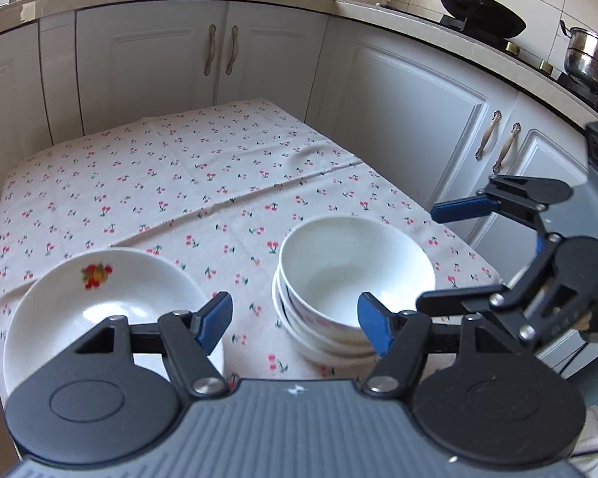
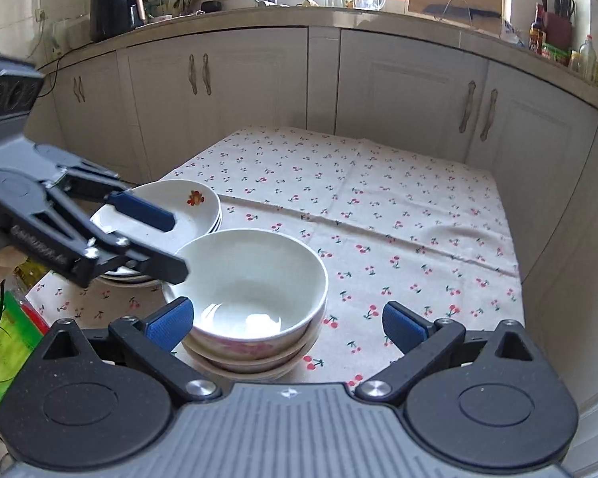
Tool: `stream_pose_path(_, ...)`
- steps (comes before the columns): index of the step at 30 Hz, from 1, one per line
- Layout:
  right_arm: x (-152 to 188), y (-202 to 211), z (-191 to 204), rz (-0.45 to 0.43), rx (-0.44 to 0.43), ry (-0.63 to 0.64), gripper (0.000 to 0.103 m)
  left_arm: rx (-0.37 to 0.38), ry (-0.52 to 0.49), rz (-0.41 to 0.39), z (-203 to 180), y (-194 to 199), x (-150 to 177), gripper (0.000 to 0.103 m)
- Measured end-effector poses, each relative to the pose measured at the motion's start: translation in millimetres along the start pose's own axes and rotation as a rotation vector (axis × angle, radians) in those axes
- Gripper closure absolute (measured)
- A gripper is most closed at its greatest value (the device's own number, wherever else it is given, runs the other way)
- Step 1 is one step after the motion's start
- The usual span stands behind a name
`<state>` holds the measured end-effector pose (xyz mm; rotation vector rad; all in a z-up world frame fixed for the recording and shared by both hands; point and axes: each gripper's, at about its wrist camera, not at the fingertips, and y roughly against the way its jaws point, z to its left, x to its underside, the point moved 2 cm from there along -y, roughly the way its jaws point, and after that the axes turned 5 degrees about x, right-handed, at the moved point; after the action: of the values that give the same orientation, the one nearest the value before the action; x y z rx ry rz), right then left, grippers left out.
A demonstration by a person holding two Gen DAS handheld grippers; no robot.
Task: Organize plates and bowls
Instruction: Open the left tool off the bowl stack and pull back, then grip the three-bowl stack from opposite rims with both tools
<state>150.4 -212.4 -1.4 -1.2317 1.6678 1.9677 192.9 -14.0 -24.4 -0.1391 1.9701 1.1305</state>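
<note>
Your bowls (image 2: 251, 298) sit nested and plates (image 2: 179, 215) stacked on the table (image 2: 378, 207); left gripper (image 1: 295, 318) and right gripper (image 2: 285, 318) both spread, empty; little seems left.

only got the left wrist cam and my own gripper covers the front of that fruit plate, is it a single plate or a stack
Observer: A stack. In the right wrist view the fruit plate lies on top of more plates, whose rims show just under its edge.
Operator: ok and the right gripper, i only see it side on, is it holding anything
Observer: No. The right gripper stands wide open and grips nothing. The bowl stack sits just ahead of it, nearer its left finger.
Operator: bowls all plain white?
Observer: Not outside. The lower bowls show a pink flower pattern on their outer walls.
</note>
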Motion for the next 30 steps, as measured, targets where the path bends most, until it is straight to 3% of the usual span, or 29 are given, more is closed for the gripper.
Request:
stream_pose_path(4,3,-3,3,0.017,0.002,0.007,0.000,-0.006,-0.025,-0.017,-5,11,8,0.031)
stream_pose_path(10,11,12,7,-0.018,-0.027,0.040,0.000,0.012,-0.091,-0.011,-14,21,26,0.019)
stream_pose_path(17,39,-3,-1,0.071,-0.014,0.057,0.000,0.061,-0.099,0.073,-16,-9,50,0.018)
stream_pose_path(21,52,-27,-5,0.131,0.014,0.049,0.000,0.052,-0.166,0.102,-22,-28,54,0.018)
stream_pose_path(30,52,-45,-1,0.108,-0.029,0.117,0.001,0.069,-0.277,0.136,-19,-53,49,0.019)
